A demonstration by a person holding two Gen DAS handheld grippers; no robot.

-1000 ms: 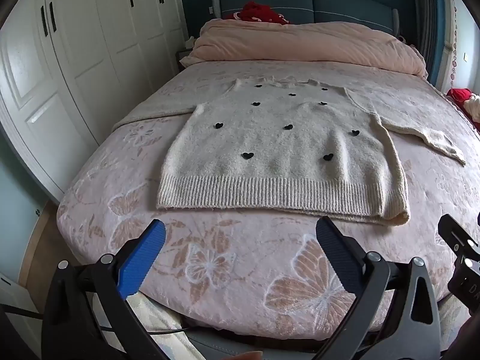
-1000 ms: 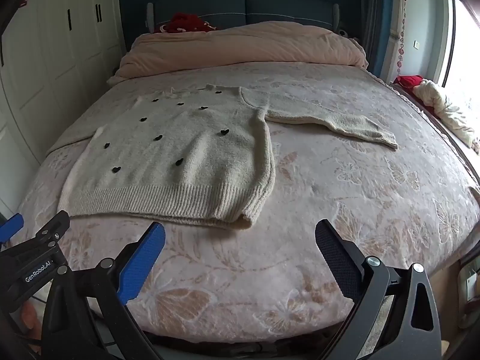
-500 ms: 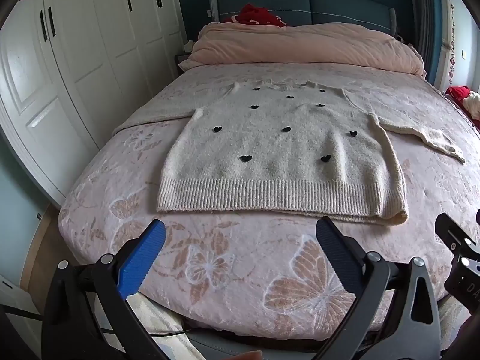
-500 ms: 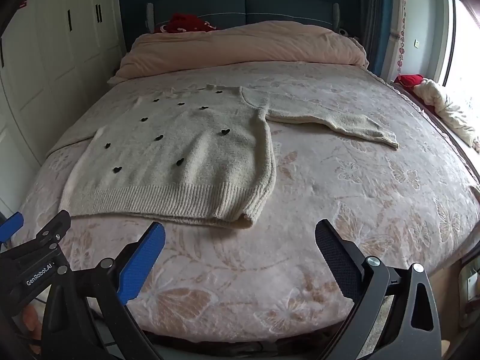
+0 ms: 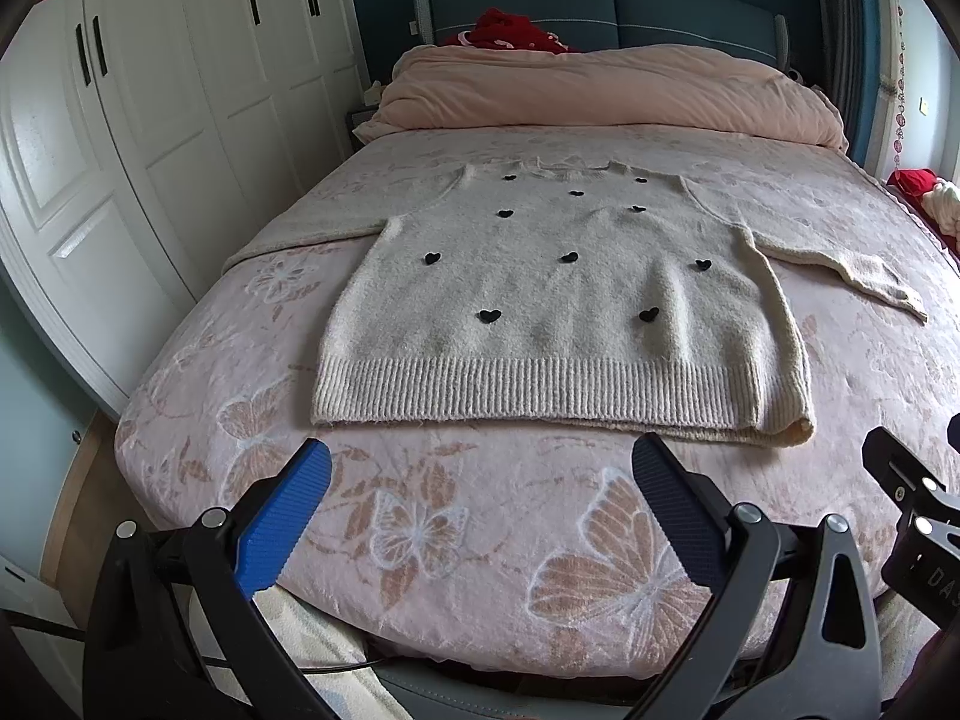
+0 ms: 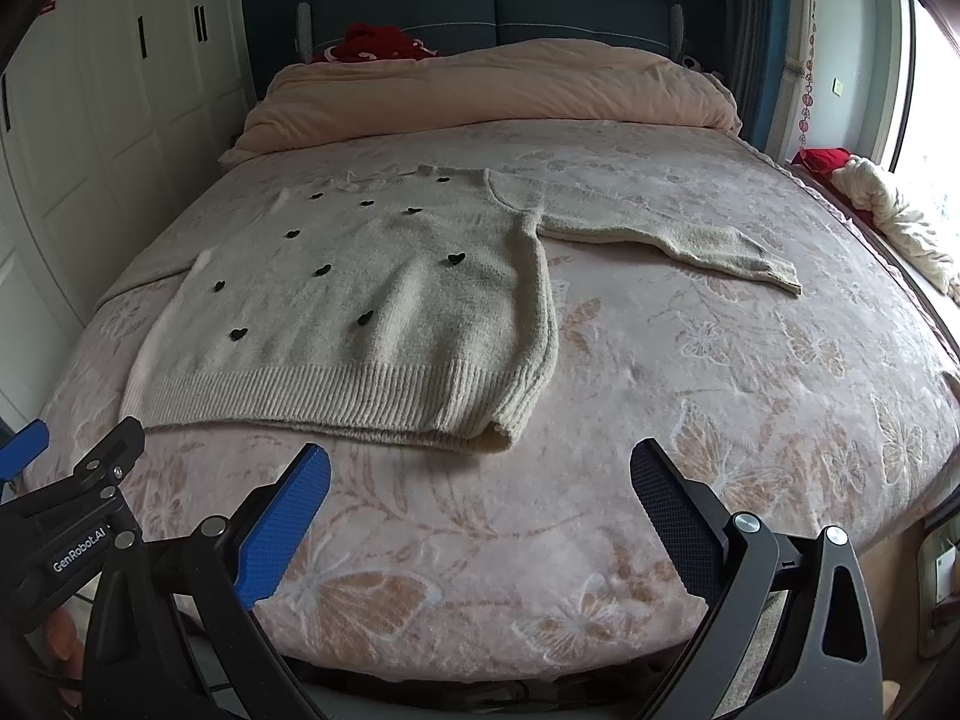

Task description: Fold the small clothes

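Observation:
A cream knit sweater (image 5: 558, 300) with small black hearts lies flat, front up, on the pink bed, hem toward me and both sleeves spread out. It also shows in the right wrist view (image 6: 360, 324), its right sleeve (image 6: 678, 237) stretched to the right. My left gripper (image 5: 480, 480) is open and empty, hovering over the bed's foot just short of the hem. My right gripper (image 6: 480, 480) is open and empty, near the hem's right corner (image 6: 498, 438).
The pink butterfly-print bedspread (image 5: 480, 540) covers the bed. A folded pink duvet (image 5: 600, 90) and a red item (image 5: 510, 30) lie at the headboard. White wardrobes (image 5: 150, 120) stand left. Clothes (image 6: 888, 210) lie on the sill at right.
Both grippers have shifted slightly forward toward the bed. The sweater has not moved and both grippers stay open.

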